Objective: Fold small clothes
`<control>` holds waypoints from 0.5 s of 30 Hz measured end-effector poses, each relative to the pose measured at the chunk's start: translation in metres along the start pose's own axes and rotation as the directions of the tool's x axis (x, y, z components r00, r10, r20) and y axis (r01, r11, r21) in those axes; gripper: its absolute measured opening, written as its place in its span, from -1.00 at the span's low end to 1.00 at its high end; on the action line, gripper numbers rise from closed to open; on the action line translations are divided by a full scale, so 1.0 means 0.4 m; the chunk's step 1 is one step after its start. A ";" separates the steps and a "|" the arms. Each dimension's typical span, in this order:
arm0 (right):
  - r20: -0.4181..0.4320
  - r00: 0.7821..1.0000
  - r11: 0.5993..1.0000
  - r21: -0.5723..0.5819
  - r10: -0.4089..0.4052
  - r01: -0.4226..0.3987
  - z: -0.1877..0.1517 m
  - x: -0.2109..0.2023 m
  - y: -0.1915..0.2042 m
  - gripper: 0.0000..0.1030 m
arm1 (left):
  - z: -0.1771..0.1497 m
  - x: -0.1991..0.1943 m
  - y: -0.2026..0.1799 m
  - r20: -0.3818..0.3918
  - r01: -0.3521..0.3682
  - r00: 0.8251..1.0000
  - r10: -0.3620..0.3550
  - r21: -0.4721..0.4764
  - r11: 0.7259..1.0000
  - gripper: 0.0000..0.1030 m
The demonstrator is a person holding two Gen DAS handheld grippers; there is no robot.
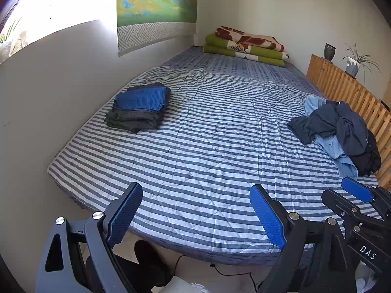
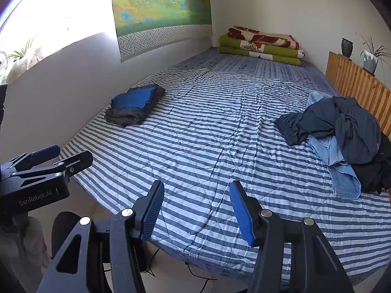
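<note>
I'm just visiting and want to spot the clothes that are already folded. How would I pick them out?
Start at the striped bed and follow its edge along the white wall under the hanging landscape picture. There sits a small folded stack: it is neat and flat, bright blue on top of dark grey, unlike the rumpled heap by the wooden slats.

A bed (image 1: 207, 151) with a blue-and-white striped cover fills the room. Folded green and red blankets (image 1: 246, 46) are stacked at its far corner. A landscape wall hanging (image 1: 156, 9) hangs above its left edge. Along its right edge runs a slatted wooden rail (image 1: 342, 85), bearing a dark vase (image 1: 330, 51) and a potted plant (image 1: 354, 63).
</note>
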State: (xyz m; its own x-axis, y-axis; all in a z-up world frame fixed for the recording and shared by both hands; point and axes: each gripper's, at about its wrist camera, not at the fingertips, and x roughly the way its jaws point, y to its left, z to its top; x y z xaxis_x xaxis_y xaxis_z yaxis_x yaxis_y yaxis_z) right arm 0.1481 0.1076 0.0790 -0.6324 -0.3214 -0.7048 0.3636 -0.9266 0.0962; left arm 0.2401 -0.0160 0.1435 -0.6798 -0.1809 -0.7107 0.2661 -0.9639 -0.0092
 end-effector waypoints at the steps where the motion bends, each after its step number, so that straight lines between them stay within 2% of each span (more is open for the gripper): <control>1: -0.001 1.000 1.000 0.002 0.001 -0.001 -0.002 0.001 0.000 0.01 | 0.000 0.002 -0.001 -0.001 0.002 1.000 -0.002 0.001 1.000 0.78; 15: -0.023 1.000 1.000 0.015 0.000 0.000 -0.004 0.034 -0.015 0.01 | 0.008 0.047 -0.010 -0.016 0.001 1.000 -0.001 0.008 1.000 0.79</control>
State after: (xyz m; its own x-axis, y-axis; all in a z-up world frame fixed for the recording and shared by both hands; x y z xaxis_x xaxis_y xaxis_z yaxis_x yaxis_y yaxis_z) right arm 0.1382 0.1091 0.0677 -0.6164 -0.3168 -0.7209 0.3534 -0.9294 0.1063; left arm 0.2241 -0.0163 0.1326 -0.6687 -0.1768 -0.7222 0.2597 -0.9657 -0.0041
